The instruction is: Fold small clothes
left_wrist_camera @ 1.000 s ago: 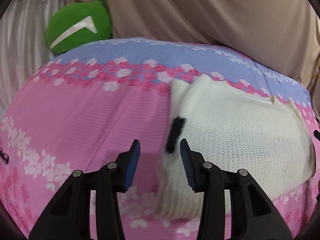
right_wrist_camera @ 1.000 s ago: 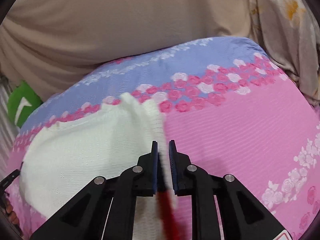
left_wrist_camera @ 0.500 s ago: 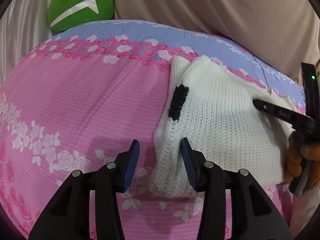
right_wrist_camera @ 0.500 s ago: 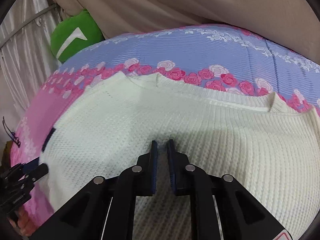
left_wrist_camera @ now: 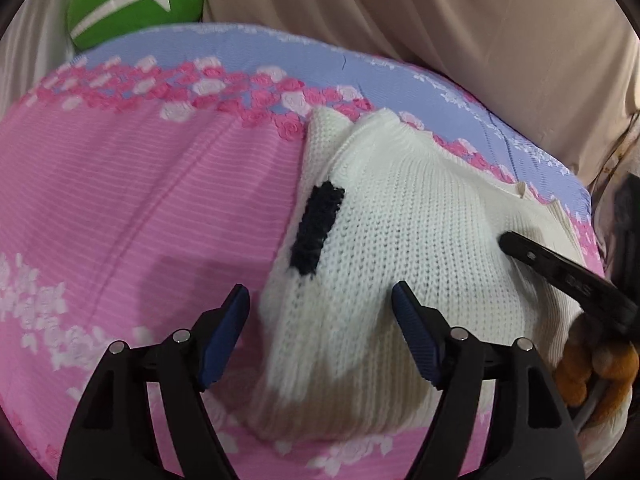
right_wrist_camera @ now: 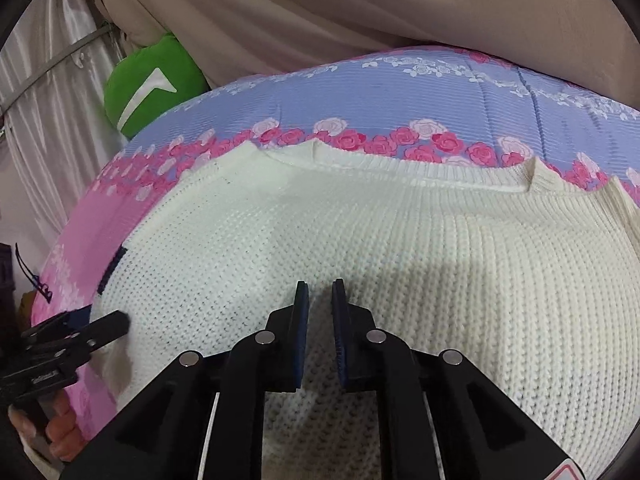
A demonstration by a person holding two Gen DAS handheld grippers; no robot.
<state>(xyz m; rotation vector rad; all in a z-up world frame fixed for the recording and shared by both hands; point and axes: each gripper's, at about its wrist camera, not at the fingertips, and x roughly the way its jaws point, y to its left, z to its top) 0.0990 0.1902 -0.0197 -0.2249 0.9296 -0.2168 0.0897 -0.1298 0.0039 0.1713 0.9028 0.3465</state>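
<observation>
Sweater, the cream knit one, is lying folded on the pink floral bedspread. Left gripper is opening wide and straddling the sweater's left edge, nothing pinched. Right gripper is sitting narrow over the middle, opening slightly, empty. Risk I'm seeing: left closing on just the top layer and dragging the fold open. Left view is showing the dark patch fully; right view is showing the neckline.

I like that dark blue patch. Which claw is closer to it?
Left. The left claw hovers just below the dark blue patch; the right claw sits farther across the sweater.
</observation>
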